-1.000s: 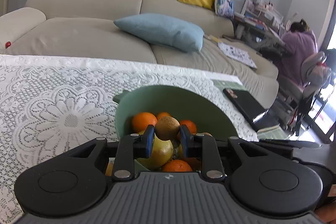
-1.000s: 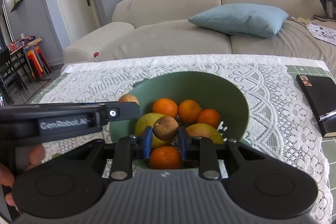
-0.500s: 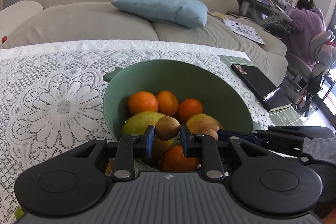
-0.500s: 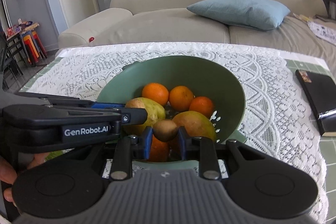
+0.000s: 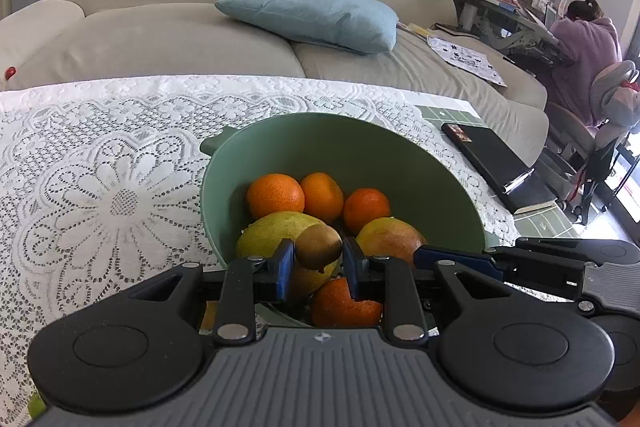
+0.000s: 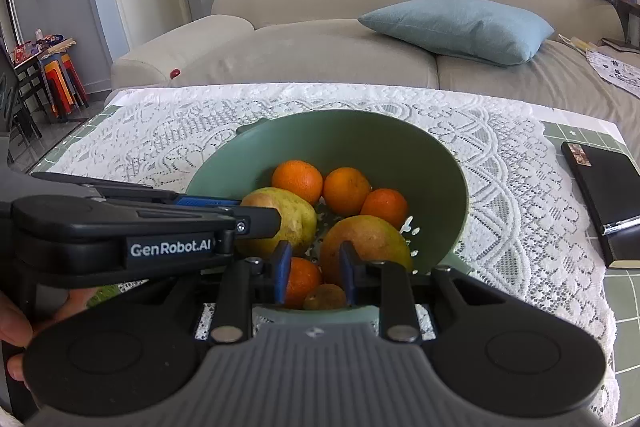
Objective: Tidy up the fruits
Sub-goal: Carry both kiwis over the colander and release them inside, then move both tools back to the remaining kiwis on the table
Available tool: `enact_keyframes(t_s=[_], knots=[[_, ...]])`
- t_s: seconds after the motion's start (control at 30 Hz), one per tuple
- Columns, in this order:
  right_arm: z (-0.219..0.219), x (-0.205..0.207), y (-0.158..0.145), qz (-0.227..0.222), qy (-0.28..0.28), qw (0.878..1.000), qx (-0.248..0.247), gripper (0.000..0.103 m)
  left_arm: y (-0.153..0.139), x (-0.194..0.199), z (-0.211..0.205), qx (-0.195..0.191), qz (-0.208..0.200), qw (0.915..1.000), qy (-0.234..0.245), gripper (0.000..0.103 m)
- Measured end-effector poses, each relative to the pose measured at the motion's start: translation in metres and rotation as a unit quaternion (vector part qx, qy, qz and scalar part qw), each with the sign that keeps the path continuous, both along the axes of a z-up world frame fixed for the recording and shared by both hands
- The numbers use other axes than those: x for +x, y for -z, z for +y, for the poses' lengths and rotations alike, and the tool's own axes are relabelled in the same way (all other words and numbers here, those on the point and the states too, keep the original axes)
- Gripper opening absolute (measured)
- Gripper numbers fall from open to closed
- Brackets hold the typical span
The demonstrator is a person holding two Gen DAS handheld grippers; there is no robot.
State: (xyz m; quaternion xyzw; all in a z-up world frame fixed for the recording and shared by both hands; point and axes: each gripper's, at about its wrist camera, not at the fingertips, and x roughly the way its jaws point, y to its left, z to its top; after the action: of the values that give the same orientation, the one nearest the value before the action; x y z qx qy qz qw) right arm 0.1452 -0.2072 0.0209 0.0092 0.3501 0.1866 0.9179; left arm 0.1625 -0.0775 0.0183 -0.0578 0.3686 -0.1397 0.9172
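Note:
A green bowl (image 5: pixel 420 163) (image 6: pixel 436 163) on the lace tablecloth holds several oranges (image 5: pixel 275 195) (image 6: pixel 297 181) and two yellow-green mangoes (image 5: pixel 272 231) (image 6: pixel 362 245). My left gripper (image 5: pixel 318 265) is shut on a brown kiwi (image 5: pixel 319 246) over the bowl's near side. My right gripper (image 6: pixel 314 269) is open over the bowl's near rim; a second brown kiwi (image 6: pixel 325 297) lies loose in the bowl just below its fingers. The left gripper's body also shows in the right wrist view (image 6: pixel 140 227).
A black notebook (image 5: pixel 500 163) (image 6: pixel 604 199) lies on the table to the right of the bowl. A beige sofa (image 5: pixel 180 27) with a blue pillow (image 5: pixel 312 15) stands beyond the table's far edge. A person sits at a desk far right (image 5: pixel 584 43).
Both grippers moved forward and down over the bowl. My right gripper opened and its kiwi dropped into the bowl. My left gripper still holds its kiwi.

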Motion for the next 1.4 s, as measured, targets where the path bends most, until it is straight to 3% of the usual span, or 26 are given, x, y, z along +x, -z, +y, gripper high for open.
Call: enact_keyframes(t_s=[0.1, 0.17, 0.33, 0.47, 0.6, 1.13, 1.3, 1.4], knots=[[-0.002, -0.001, -0.002, -0.002, 0.006, 1.0, 0.003, 0.031, -0.003, -0.003, 0.002, -0.005, -0.01, 0.9999, -0.001, 0.034], [-0.004, -0.002, -0.004, -0.005, 0.01, 1.0, 0.008, 0.038, -0.006, -0.006, 0.003, -0.016, -0.017, 0.9997, 0.002, 0.046], [-0.006, -0.006, -0.011, -0.016, 0.016, 1.0, 0.018, 0.043, -0.015, -0.014, 0.005, -0.023, -0.044, 0.9987, 0.006, 0.047], [-0.007, -0.01, -0.019, -0.034, 0.019, 0.999, 0.035, 0.058, -0.023, -0.021, 0.013, -0.033, -0.069, 0.9971, 0.001, 0.047], [-0.003, -0.015, -0.024, -0.047, 0.016, 0.998, 0.045, 0.062, -0.029, -0.026, 0.021, -0.035, -0.076, 0.9965, -0.007, 0.047], [0.044, -0.038, -0.027, -0.079, -0.074, 0.994, 0.022, 0.067, -0.036, -0.064, 0.073, 0.027, -0.074, 0.9966, -0.025, 0.05], [0.064, -0.044, -0.025, -0.079, -0.102, 0.992, 0.011, 0.066, -0.032, -0.074, 0.093, 0.04, -0.064, 0.9963, -0.041, 0.05], [0.075, -0.048, -0.023, -0.081, -0.121, 0.989, 0.0, 0.058, -0.03, -0.079, 0.105, 0.041, -0.057, 0.9963, -0.048, 0.05]])
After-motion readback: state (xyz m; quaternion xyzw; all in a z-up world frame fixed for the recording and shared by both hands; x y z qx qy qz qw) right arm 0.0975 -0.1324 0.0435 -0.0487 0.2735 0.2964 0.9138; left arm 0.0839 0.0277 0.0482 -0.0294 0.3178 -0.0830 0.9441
